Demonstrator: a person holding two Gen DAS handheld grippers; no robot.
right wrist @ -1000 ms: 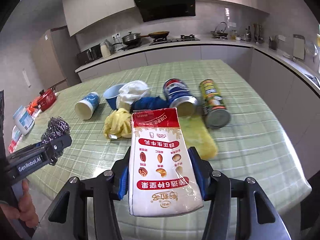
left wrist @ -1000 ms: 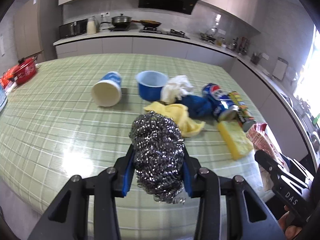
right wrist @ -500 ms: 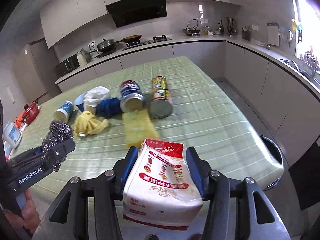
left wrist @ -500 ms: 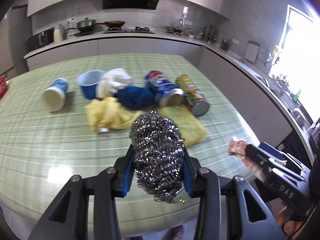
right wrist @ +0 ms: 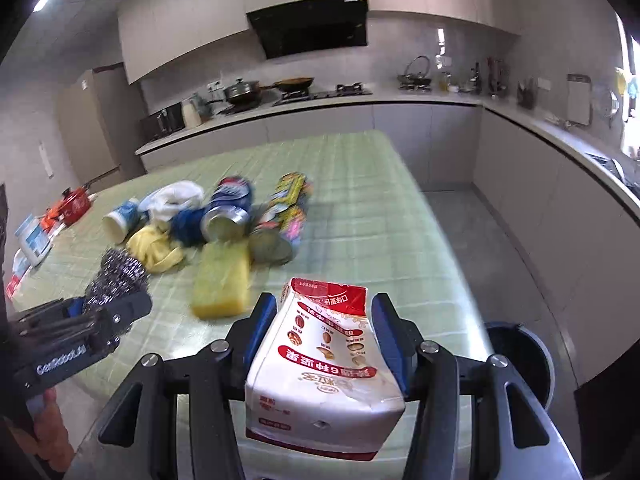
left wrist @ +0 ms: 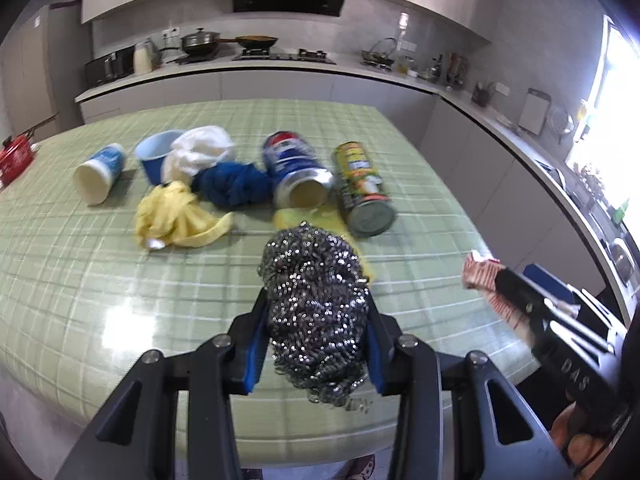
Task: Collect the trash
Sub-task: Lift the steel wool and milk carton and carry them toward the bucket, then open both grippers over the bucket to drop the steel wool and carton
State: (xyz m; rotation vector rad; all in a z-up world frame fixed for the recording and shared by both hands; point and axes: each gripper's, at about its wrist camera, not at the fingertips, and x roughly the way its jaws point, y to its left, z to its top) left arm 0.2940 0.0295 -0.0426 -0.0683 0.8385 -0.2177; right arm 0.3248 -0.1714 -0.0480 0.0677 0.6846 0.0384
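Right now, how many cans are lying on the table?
2. A blue can lies on its side beside the blue cloth; a yellow-green can lies right of it. Others may hide under the rags.

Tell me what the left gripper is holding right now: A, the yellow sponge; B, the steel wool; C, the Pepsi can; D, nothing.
B: the left gripper has its blue pads shut on the steel wool, while the sponge and Pepsi can lie on the table.
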